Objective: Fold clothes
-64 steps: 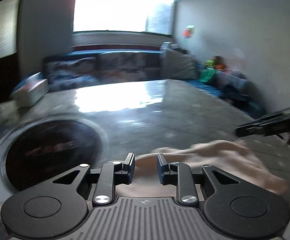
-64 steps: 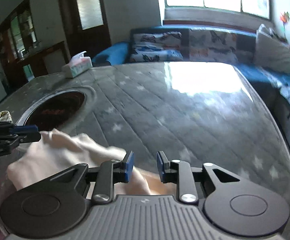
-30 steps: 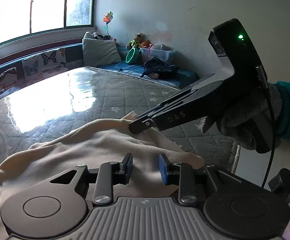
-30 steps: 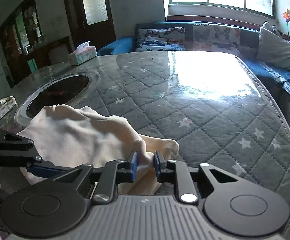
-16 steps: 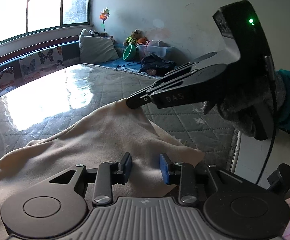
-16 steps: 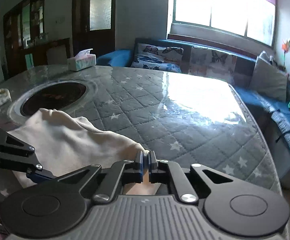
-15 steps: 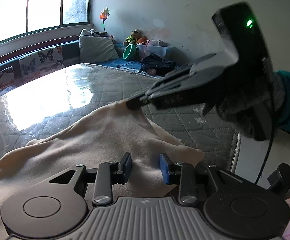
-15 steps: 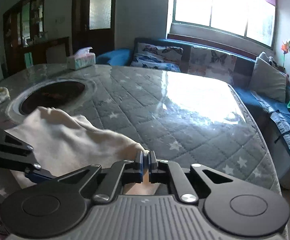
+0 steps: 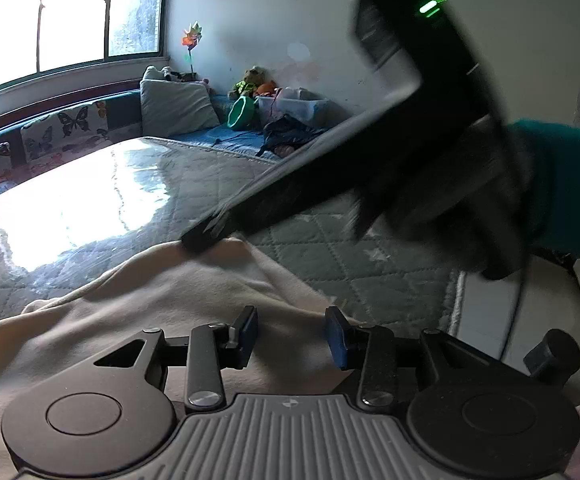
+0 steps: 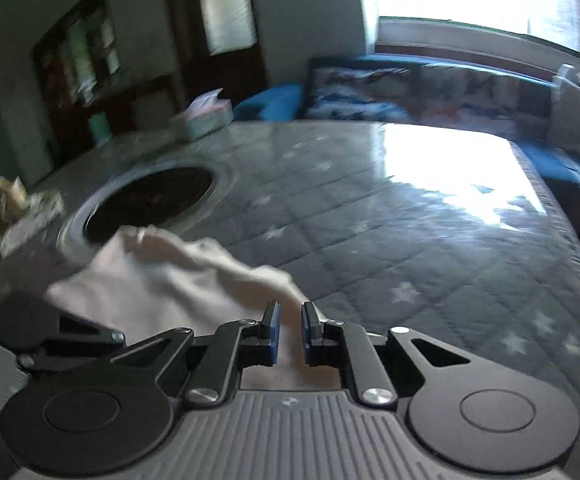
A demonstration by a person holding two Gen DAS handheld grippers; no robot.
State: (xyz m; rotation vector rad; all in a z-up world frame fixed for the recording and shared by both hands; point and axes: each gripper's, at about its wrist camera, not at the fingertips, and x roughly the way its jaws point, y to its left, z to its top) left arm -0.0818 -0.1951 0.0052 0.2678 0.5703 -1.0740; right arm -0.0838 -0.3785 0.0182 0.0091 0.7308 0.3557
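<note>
Under my two cameras the quilted grey surface (image 10: 429, 240), star-patterned and glossy with window glare, fills most of both views. A round dark recess (image 10: 150, 196) is set into it toward its left part in the right wrist view. The cream garment (image 9: 162, 296) lies crumpled on the near part of the surface, one edge reaching the rim of that recess. A blue sofa with butterfly cushions (image 10: 429, 92) runs along the far side beneath the window. A tissue box (image 10: 206, 114) stands near the far left edge of the surface. My left gripper (image 9: 291, 334) is held wide, its blue-padded fingers apart above the cloth with nothing between them. My right gripper (image 10: 288, 330) shows a narrow gap between its pads; cream fabric lies directly beneath and ahead of them, and it does not appear pinched. In the left wrist view this right gripper is blurred, its tip touching a raised fold of the garment, so contact there cannot be read more closely.
</note>
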